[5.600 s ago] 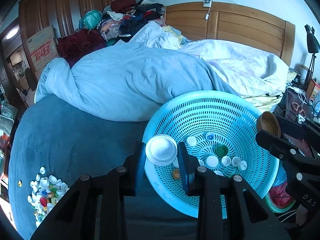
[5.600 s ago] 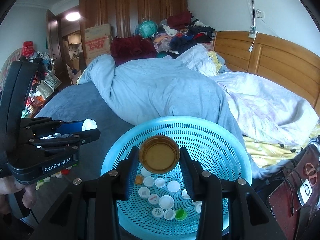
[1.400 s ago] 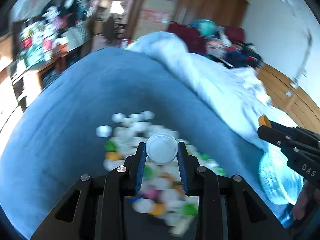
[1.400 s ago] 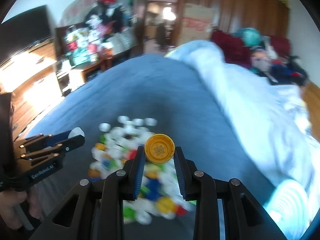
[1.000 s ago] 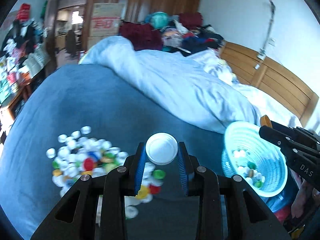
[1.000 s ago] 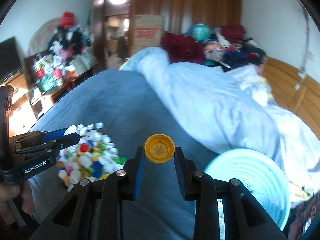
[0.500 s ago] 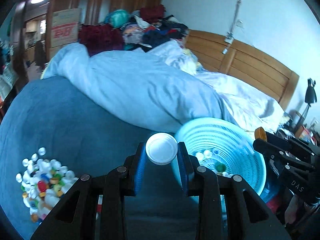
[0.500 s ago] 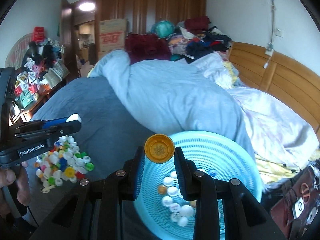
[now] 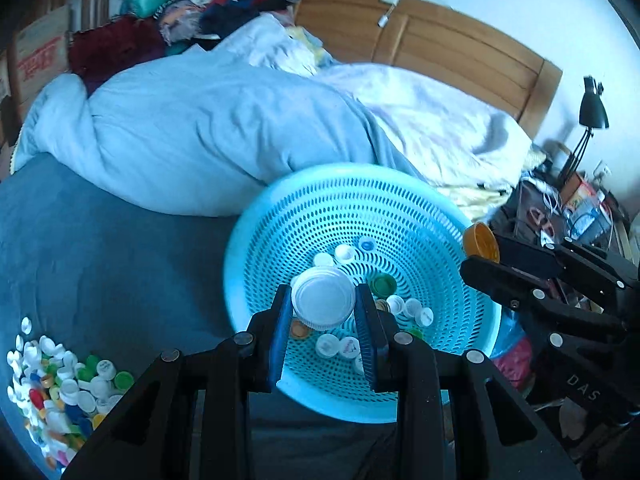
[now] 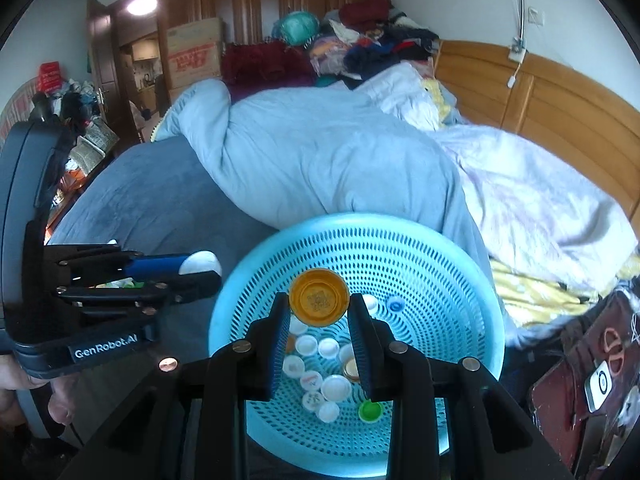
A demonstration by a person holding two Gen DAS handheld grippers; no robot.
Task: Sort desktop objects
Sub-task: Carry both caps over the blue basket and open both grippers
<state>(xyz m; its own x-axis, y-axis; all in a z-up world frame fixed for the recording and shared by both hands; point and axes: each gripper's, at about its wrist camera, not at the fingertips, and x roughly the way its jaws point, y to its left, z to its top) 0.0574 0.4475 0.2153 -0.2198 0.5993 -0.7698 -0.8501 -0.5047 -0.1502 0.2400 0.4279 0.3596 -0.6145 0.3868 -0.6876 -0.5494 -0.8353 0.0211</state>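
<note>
Two hand-held grippers above a basket on a bed. The left gripper has its blue-padded fingers closed on a white cap, gripped at its rim with the flat top facing the camera. In the right wrist view the same white cap shows at the tip of the left gripper, just beside the basket's left rim. The right gripper holds an orange cap between its fingers, the hollow side facing the camera. In the left wrist view the orange cap shows edge-on at the tip of the right gripper, over the basket's right rim.

Below both grippers sits a light blue perforated basket, its bottom strewn with small caps, mostly white, with one green. The basket rests on a dark blue bedspread, against a rumpled pale blue duvet. A heap of loose caps in mixed colours lies on the bedspread, well apart from the basket. Part of a hand grips the left gripper's handle.
</note>
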